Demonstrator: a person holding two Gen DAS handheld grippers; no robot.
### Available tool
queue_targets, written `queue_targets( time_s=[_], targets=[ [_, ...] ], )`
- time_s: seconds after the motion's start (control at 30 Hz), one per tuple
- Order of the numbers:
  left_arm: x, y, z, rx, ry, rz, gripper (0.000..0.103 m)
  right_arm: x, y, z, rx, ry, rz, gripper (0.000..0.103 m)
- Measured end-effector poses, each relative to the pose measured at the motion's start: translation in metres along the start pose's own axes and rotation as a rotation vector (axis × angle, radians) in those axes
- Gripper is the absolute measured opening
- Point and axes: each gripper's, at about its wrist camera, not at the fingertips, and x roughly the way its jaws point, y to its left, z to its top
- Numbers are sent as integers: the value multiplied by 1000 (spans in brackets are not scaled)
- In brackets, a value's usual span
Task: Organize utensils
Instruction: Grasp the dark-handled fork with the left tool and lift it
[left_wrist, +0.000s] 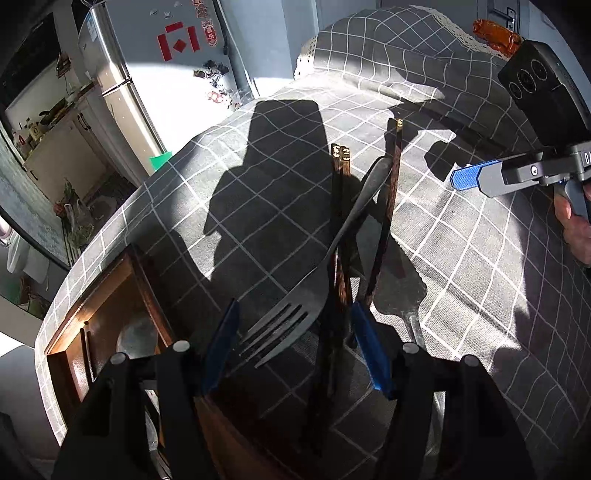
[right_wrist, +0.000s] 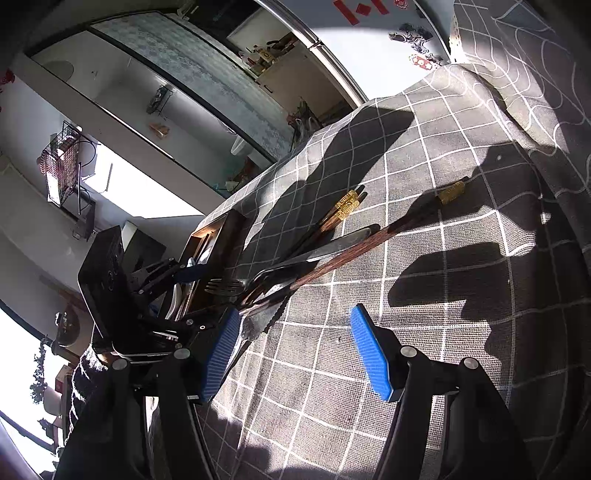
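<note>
A metal fork (left_wrist: 295, 306) lies on the checked tablecloth with its tines between the blue fingers of my left gripper (left_wrist: 295, 343), which is open above it. Dark wooden chopsticks with gold ends (left_wrist: 341, 206) lie beside and under the fork. A wooden utensil tray (left_wrist: 96, 325) sits at the table's left edge. In the right wrist view the fork (right_wrist: 321, 251), chopsticks (right_wrist: 343, 206) and a knife (right_wrist: 258, 325) lie ahead of my open, empty right gripper (right_wrist: 295, 350). The right gripper also shows in the left wrist view (left_wrist: 469, 177).
The round table is covered with a grey checked cloth (left_wrist: 461, 277). A fridge (left_wrist: 122, 85) and kitchen cabinets stand beyond the table's left edge. An orange packet (left_wrist: 495, 35) lies at the far right of the table.
</note>
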Motion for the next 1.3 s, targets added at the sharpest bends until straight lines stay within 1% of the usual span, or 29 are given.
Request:
queue_targets(
  time_s=[0.03,0.13,0.17,0.2,0.3,0.37,0.43,0.53,0.6,0.63,0.67,0.73,0.9,0.93,0.97,1.03,1.13,1.27,1.3],
  targets=[
    [5,1,2,18,29,-13,67,-2,-1,0,1,-5,4,64],
    [12,8,7,18,68,-73,66,-5,-1,-1,0,-11,18,64],
    [13,9,8,21,75,-97,57,-6,-1,-1,0,-11,22,64],
    [13,10,9,17,84,-115,53,-6,-1,-1,-1,-12,22,64],
    [13,5,8,26,97,-98,50,-7,-2,-1,0,-14,18,64],
    [12,2,7,27,101,-92,44,-8,-2,-1,3,-16,18,64],
    [8,-1,4,13,107,-77,38,-9,-2,1,0,-19,18,64],
    [-1,-9,0,-10,105,-56,35,-10,2,1,-3,-20,24,64],
    [-9,-15,-4,-19,97,-39,26,-9,6,1,-6,-18,30,64],
    [-14,-17,-4,-33,94,-41,8,-9,10,0,-10,-17,35,64],
    [-17,-20,-6,-43,98,-58,7,-9,13,0,-13,-15,40,64],
    [-21,-30,-11,-27,108,-38,7,-7,21,-1,-24,-11,52,64],
    [-25,-39,-19,-53,115,-6,8,-5,37,-1,-42,-18,40,64],
    [-22,-40,-20,-54,131,-14,10,-2,40,-1,-41,-16,41,64],
    [-20,-41,-22,-57,140,-26,14,0,42,0,-37,-13,44,64],
    [-20,-40,-21,-64,137,-24,18,6,46,0,-34,-8,37,64],
    [-20,-39,-21,-96,117,32,6,17,49,-3,-17,6,15,64],
    [-25,-33,-25,-166,83,49,3,31,44,-3,50,18,28,64],
    [-29,-31,-28,-191,68,36,3,35,43,-2,71,23,36,64]
  ],
)
